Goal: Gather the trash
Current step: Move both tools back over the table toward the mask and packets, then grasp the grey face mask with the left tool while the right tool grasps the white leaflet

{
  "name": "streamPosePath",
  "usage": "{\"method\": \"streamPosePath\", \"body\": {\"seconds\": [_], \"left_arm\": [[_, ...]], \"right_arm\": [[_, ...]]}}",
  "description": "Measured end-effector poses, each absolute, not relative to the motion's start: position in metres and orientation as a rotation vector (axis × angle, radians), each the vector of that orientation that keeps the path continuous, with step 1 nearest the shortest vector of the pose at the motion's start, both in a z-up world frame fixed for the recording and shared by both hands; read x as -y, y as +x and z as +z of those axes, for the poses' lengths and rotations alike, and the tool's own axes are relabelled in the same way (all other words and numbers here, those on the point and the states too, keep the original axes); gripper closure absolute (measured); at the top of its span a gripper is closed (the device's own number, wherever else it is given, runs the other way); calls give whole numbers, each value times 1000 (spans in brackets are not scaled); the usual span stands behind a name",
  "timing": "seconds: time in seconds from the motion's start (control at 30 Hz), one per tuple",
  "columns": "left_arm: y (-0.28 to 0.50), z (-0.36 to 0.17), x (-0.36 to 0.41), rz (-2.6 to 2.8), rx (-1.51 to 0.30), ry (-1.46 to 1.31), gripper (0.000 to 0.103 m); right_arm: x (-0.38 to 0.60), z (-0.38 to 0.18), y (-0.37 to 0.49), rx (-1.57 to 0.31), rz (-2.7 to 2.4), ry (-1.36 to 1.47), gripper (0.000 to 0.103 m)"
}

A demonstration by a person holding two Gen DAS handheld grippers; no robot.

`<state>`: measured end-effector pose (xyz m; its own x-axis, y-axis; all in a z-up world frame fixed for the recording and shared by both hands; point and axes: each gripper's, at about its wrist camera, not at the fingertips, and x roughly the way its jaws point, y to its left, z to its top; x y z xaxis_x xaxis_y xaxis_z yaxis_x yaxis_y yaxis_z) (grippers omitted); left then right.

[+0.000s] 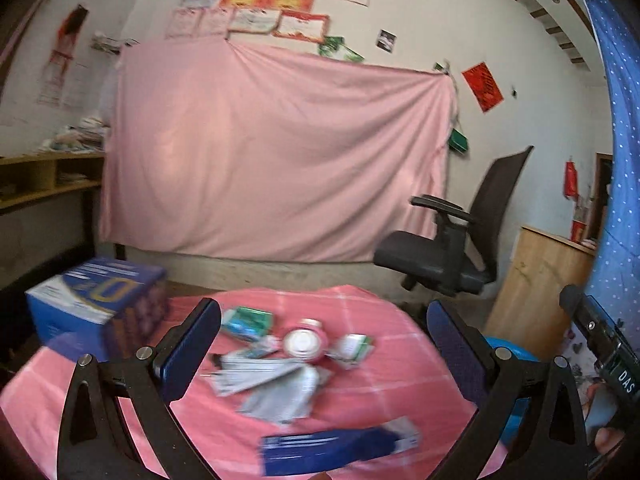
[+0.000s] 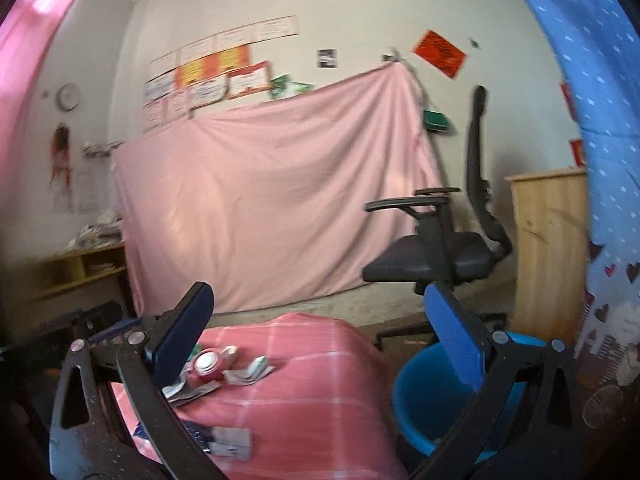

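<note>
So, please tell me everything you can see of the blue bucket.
The blue bucket looks like smooth plastic, round, with an open top. It stands upright beside the right edge of the pink-covered table, lower than the tabletop. Its inside, as far as visible, shows nothing. The right gripper, open, hides part of its rim. In the left view only a sliver shows.

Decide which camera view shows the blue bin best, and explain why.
The right wrist view: the blue bin shows its rim and inside beside the table. The left wrist view catches only a blue sliver behind the left gripper.
</note>
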<state>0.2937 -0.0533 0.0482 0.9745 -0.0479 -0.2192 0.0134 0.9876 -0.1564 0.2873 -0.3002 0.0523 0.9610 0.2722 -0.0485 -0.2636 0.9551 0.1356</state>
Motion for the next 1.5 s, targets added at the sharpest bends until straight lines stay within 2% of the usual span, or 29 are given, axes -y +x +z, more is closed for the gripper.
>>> {"method": "streamPosePath", "body": {"seconds": [0.27, 0.8, 0.87, 1.03, 1.13, 1.27, 1.5], "left_arm": [[269, 25, 10, 67, -200, -111, 2], [312, -25, -29, -16, -372, -146, 3], [322, -27, -31, -37, -403, -159, 9], [349, -33, -33, -122, -496, -204, 38], [362, -35, -29, -168, -540, -201, 47], [372, -39, -22, -208, -582, -184, 50], [391, -50, -17, -215, -694, -176, 73]], "right_arm": [[244, 38, 294, -124, 374, 23, 0], [199, -6, 350, -395, 381, -89, 0], [196, -7, 358, -420, 378, -94, 0], [187, -16, 387, -508, 356, -128, 0], [186, -22, 406, -576, 362, -116, 0], [186, -31, 428, -666, 378, -97, 1], [179, -47, 466, -785, 388, -99, 3]]}}
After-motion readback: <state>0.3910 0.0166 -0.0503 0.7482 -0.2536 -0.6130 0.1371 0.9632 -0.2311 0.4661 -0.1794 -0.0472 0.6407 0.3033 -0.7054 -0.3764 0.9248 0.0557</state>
